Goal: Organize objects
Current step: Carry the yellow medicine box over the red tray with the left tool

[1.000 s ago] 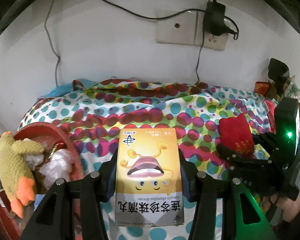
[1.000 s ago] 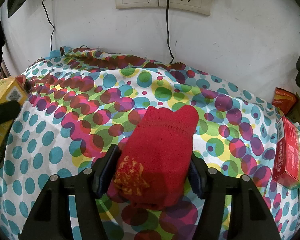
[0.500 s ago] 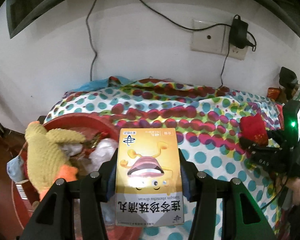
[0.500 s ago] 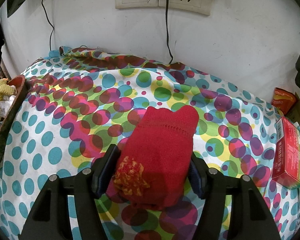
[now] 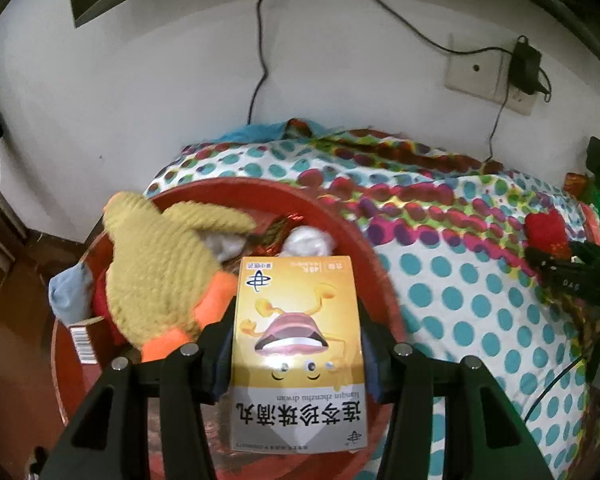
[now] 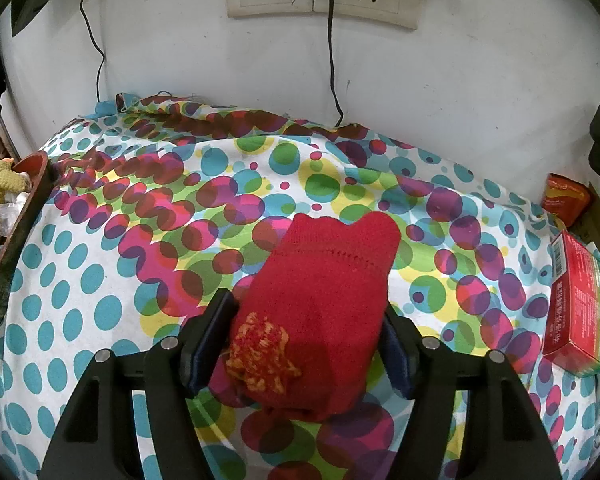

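Observation:
My left gripper [image 5: 298, 344] is shut on a yellow medicine box [image 5: 298, 354] with a cartoon face, held above the red basin [image 5: 364, 248] at the table's left end. The basin holds a yellow knitted duck [image 5: 160, 272], white wads and a barcoded box. My right gripper [image 6: 306, 340] is shut on a folded red knitted sock [image 6: 324, 300] with an orange-yellow patch, over the spotted tablecloth [image 6: 100, 280]. The right gripper with the red sock also shows at the right edge of the left wrist view [image 5: 548, 232].
A red box [image 6: 576, 304] lies at the right edge of the cloth, with an orange snack packet [image 6: 564, 196] behind it. The basin's rim [image 6: 16, 236] is at the far left. Wall sockets and hanging cables are behind the table.
My left gripper has carried the yellow box leftward from over the cloth to above the red basin. The right gripper and the red sock have stayed still.

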The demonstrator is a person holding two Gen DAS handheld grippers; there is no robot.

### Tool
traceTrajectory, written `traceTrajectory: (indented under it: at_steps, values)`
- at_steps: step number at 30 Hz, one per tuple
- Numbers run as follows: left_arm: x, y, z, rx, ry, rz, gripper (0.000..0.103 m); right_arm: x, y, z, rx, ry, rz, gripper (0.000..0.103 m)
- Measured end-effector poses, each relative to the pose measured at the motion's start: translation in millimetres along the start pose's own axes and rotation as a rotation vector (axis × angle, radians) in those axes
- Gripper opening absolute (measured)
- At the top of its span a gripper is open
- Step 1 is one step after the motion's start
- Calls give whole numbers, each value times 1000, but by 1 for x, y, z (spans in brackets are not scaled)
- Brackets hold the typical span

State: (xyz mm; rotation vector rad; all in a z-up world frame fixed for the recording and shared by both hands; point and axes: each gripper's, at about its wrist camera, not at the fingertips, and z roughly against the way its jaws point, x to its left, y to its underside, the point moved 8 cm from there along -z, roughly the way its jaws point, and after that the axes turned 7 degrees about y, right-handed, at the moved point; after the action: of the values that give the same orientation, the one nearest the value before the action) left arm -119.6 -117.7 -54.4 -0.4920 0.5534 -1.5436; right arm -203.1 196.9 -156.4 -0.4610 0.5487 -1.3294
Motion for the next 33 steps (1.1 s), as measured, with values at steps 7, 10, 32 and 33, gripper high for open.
traceTrajectory:
  at_steps: [7,10,32,33]
  values:
    - [32,20,-1,18,-35,36,52,-1,-1,-1,1,-2,0,67]
    - [43,24,1,17,-40,57,52,-2,-1,-1,1,-1,1,67]
    - [100,34,-1,3,-73,141,52,-5,-3,-5,1,-2,3,70]
    - [102,33,-3,7,-70,139,52,-5,-3,-5,1,-1,3,70]
